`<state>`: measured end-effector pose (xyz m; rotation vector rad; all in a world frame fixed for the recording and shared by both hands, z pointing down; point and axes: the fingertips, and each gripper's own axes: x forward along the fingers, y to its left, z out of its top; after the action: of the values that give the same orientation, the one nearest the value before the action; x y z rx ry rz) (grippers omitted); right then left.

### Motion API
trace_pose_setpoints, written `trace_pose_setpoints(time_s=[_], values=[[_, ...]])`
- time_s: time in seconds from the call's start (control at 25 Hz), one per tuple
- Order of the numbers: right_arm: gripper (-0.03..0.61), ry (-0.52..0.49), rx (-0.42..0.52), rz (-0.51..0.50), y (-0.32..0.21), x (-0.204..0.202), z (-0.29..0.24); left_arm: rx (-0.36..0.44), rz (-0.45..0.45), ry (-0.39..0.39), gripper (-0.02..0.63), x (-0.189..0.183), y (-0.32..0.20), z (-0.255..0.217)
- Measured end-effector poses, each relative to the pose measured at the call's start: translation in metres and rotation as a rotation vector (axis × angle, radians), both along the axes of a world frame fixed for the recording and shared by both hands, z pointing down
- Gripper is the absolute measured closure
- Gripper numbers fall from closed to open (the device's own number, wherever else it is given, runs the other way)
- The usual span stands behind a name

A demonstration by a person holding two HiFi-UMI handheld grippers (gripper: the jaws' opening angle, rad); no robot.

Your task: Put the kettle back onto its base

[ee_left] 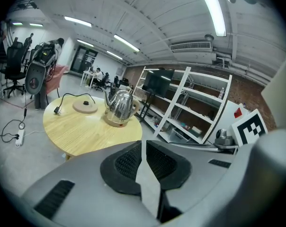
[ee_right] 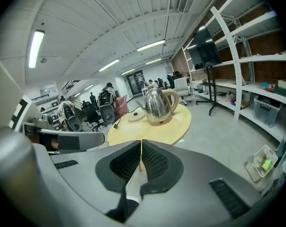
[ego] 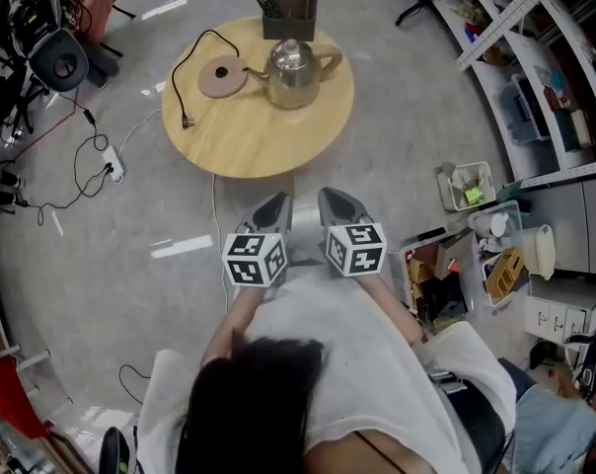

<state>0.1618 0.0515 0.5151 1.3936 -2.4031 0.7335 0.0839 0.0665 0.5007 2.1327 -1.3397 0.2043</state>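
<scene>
A steel kettle (ego: pixel 294 72) with a tan handle stands upright on the round wooden table (ego: pixel 249 136), right of its flat round base (ego: pixel 223 77). A black cord runs from the base to a loose plug (ego: pixel 186 122). My left gripper (ego: pixel 277 203) and right gripper (ego: pixel 334 198) hover side by side over the floor short of the table's near edge; both are shut and hold nothing. The left gripper view has the kettle (ee_left: pixel 120 109) and base (ee_left: pixel 85 107) beyond the left gripper (ee_left: pixel 142 144). In the right gripper view the kettle (ee_right: pixel 158 105) and base (ee_right: pixel 137 116) lie ahead of the right gripper (ee_right: pixel 141 145).
A black box (ego: pixel 289 13) holding a remote sits at the table's far edge. A power strip (ego: pixel 111 163) and cables lie on the floor at left, near chairs and gear (ego: pixel 51 52). Bins and clutter (ego: pixel 476 255) and metal shelving (ego: pixel 535 38) line the right side.
</scene>
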Motion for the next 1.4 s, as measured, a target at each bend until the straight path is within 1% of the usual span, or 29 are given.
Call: trace_pose_setpoints(time_s=[0.16,0.4,0.6,0.76,0.96,1.28,1.4], values=[[0.55,-0.021,-0.018,-0.003,0.0,0.003,0.005,0.009,0.02,0.008,0.563,0.01,-0.002,0.0],[0.549,-0.009,-0.019,0.0,-0.008,0.004,0.009,0.019,0.001,0.028,0.563,0.007,-0.015,-0.004],[0.549,0.011,-0.011,0.034,-0.027,0.009,0.012,0.038,0.001,0.011,0.563,0.003,-0.034,-0.003],[0.549,0.014,-0.003,0.046,-0.048,0.006,0.01,0.043,-0.005,0.01,0.563,-0.003,-0.052,-0.004],[0.549,0.02,-0.004,0.077,-0.077,0.005,0.008,0.021,0.002,0.021,0.563,-0.009,-0.077,-0.001],[0.549,0.032,0.016,0.187,-0.128,0.022,0.002,0.02,0.034,0.023,0.563,-0.019,-0.122,-0.005],[0.549,0.053,0.037,0.209,-0.149,0.026,-0.002,0.012,0.035,0.021,0.563,-0.028,-0.136,-0.003]])
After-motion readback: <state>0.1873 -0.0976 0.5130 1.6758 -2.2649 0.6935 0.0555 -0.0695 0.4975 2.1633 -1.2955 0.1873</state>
